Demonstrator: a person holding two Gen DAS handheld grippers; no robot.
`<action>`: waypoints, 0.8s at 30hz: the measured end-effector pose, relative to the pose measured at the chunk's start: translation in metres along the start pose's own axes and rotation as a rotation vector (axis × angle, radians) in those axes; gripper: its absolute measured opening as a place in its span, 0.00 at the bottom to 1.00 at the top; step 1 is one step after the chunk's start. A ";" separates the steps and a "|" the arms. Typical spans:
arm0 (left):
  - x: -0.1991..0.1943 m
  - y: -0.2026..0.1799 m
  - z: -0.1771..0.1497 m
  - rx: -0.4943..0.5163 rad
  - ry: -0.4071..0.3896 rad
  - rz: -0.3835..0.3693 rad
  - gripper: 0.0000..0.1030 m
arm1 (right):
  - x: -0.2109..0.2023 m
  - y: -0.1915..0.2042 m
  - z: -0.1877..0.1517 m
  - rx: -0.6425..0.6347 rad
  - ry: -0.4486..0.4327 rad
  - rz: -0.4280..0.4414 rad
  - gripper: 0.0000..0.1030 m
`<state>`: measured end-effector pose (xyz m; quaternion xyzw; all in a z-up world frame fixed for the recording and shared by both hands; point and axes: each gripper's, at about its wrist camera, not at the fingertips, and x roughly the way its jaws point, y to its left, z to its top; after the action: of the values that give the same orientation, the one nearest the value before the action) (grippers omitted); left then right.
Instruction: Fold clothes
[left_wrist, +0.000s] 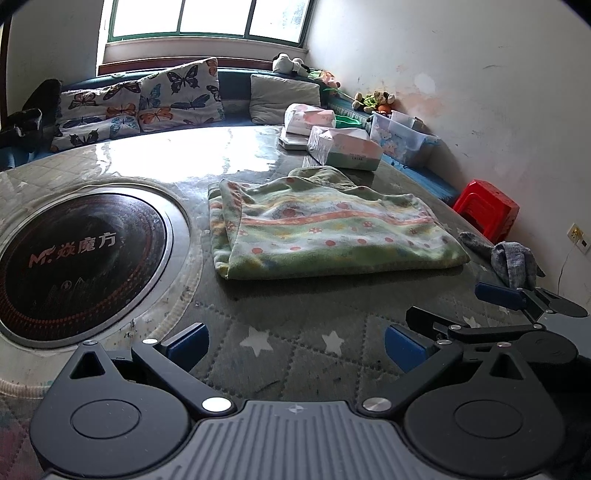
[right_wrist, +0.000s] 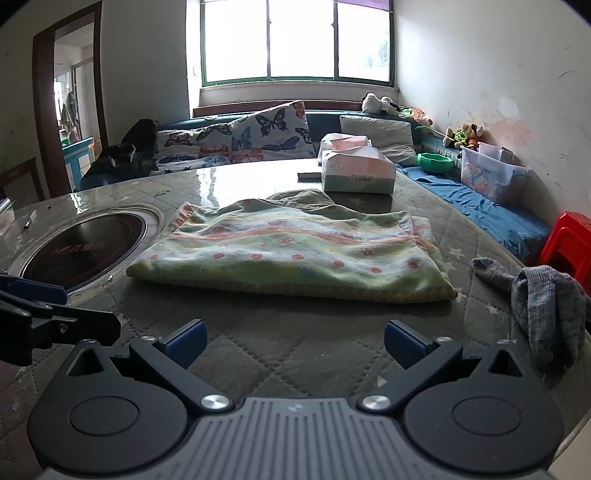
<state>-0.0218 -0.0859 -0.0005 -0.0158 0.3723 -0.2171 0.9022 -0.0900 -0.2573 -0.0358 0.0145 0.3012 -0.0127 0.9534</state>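
Note:
A green fleece garment (left_wrist: 332, 232) with orange stripes and dots lies folded flat on the quilted table cover (left_wrist: 295, 369); the right wrist view shows the garment (right_wrist: 295, 251) straight ahead. My left gripper (left_wrist: 295, 345) is open and empty, low over the cover just short of the garment's near edge. My right gripper (right_wrist: 295, 343) is open and empty too, beside the left one and facing the same near edge. A crumpled grey sock (right_wrist: 546, 306) sits at the table's right edge, also seen as the sock (left_wrist: 513, 262) beyond my right gripper's fingers.
A round black induction hob (left_wrist: 74, 258) is set into the table left of the garment. Tissue boxes (right_wrist: 354, 170) stand behind it. A bench with butterfly cushions (right_wrist: 240, 140), a plastic bin (right_wrist: 491, 177) and a red stool (right_wrist: 569, 243) ring the table.

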 end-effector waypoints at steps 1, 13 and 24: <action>-0.001 0.000 -0.001 0.002 0.000 0.000 1.00 | -0.001 0.000 0.000 0.001 -0.001 0.001 1.00; -0.005 -0.004 -0.003 -0.005 -0.016 -0.013 1.00 | -0.007 0.000 -0.002 0.010 -0.017 0.001 1.00; -0.002 -0.005 -0.006 -0.026 -0.023 0.004 1.00 | -0.005 -0.002 -0.003 0.027 -0.007 0.006 1.00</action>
<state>-0.0285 -0.0889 -0.0024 -0.0292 0.3649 -0.2102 0.9066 -0.0960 -0.2588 -0.0354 0.0283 0.2977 -0.0138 0.9541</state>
